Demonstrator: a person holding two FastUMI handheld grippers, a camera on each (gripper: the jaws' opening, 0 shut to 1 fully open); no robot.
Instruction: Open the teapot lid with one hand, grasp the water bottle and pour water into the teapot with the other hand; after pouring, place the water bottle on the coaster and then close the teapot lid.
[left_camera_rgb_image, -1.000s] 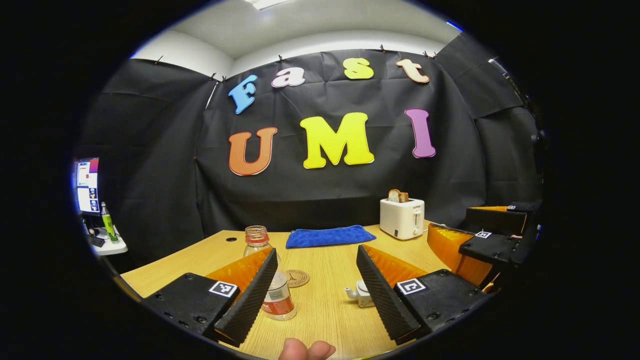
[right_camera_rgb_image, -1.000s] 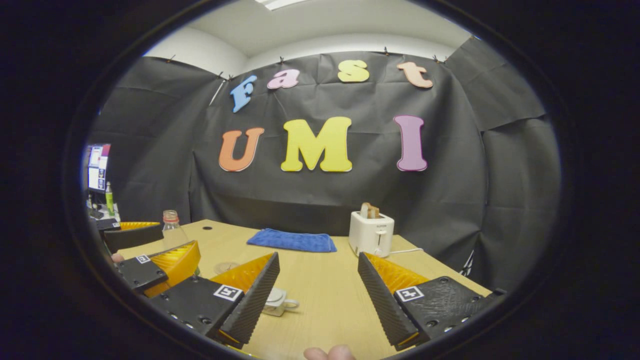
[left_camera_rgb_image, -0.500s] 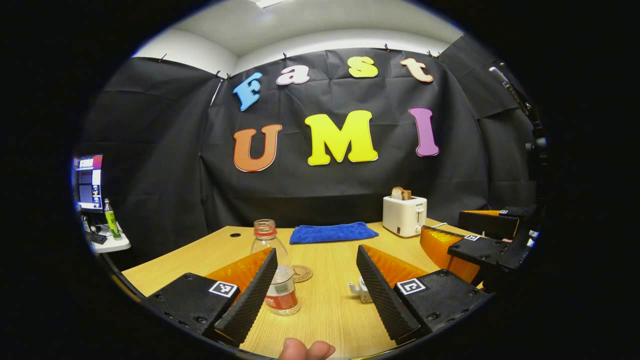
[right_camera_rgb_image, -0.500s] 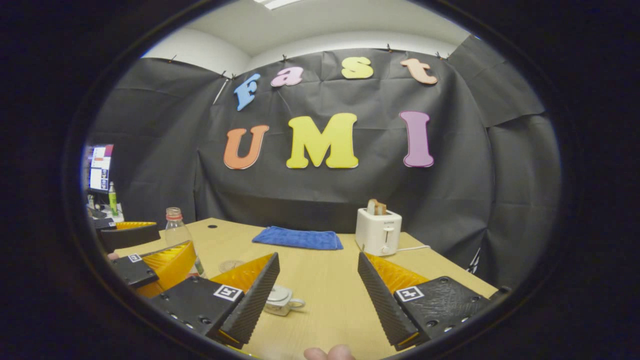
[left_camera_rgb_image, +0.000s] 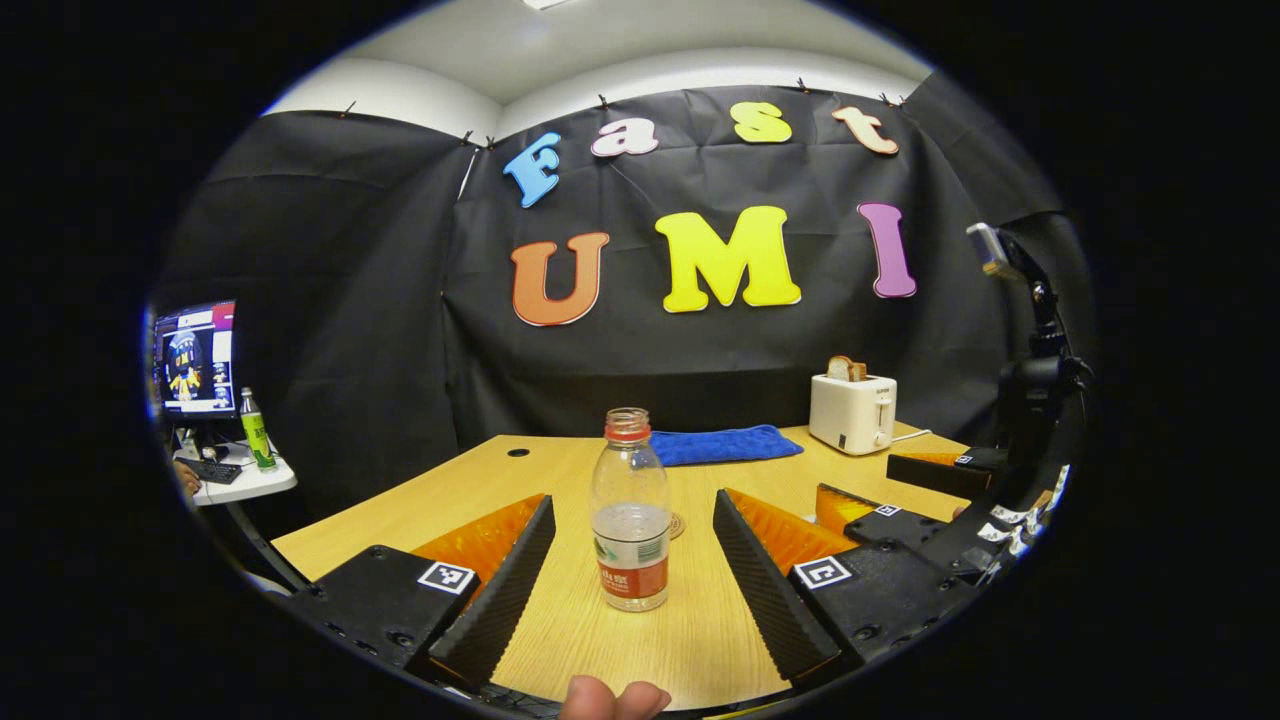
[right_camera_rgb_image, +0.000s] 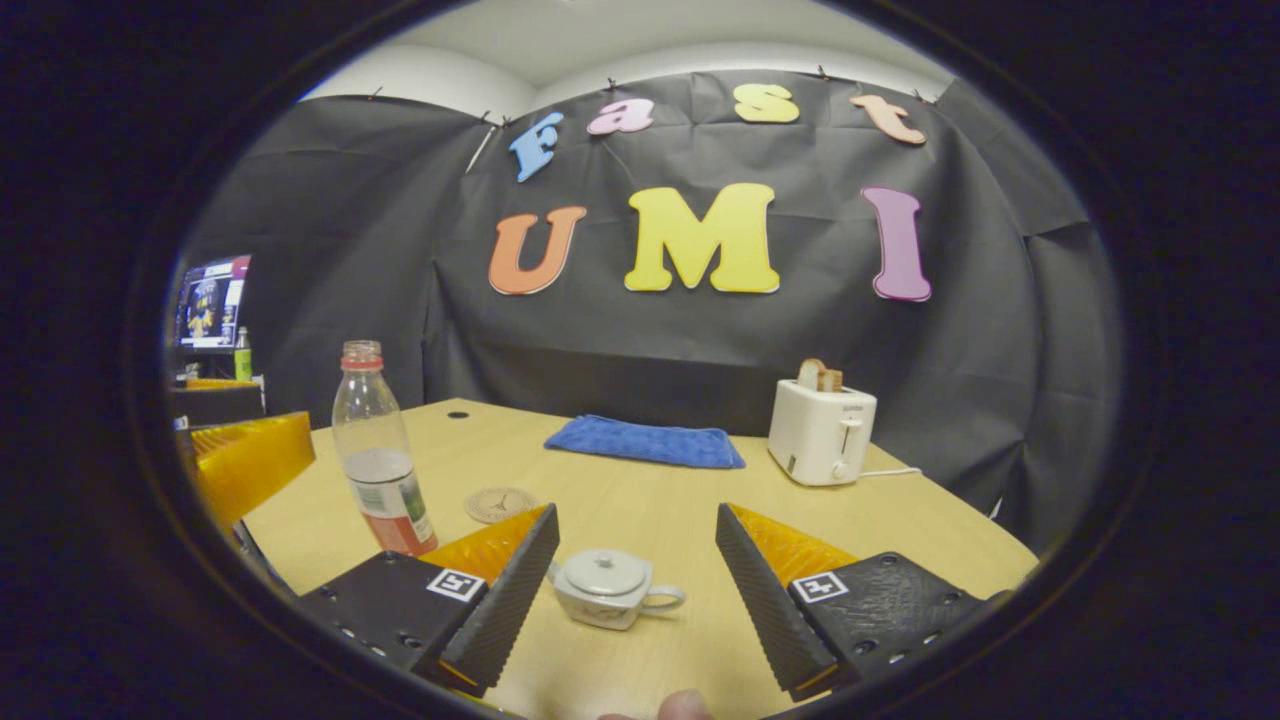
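A: Right, quick status. Where's the water bottle (left_camera_rgb_image: 629, 510)?

B: Upright on the table (left_camera_rgb_image: 470, 490), uncapped, part full. In the left gripper view it stands straight ahead of the left gripper (left_camera_rgb_image: 634, 590), centred in the gap betw. the two fingers, but neither one touches it.

A: Left's state?

B: Spread wide, holding nothing. The bottle's long axis is vertical, so the fingers sit either side of it; prob. a short push fwd, then a squeeze low on the body near the label.

A: And the teapot (right_camera_rgb_image: 607, 588)?

B: Right gripper view: it sits on the table just ahead of the right gripper (right_camera_rgb_image: 636, 590), low betw. the fingers and a bit toward the left one. Lid (right_camera_rgb_image: 604, 572) on. Handle points to the right of that view.

A: Right's state?

B: Also spread apart, empty. Lid knob is small, so it'll need to come down over the pot, I'd say.

A: Coaster (right_camera_rgb_image: 500, 503)?

B: Flat on the table, betw. bottle and teapot, a bit farther back, nothing on it.

A: So who takes what?

B: Left's nearer the bottle, right's nearer the teapot. Nothing grasped yet; task looks barely begun. A blue cloth (right_camera_rgb_image: 645, 443) and a toaster (right_camera_rgb_image: 820, 431) sit well back, out of the way.
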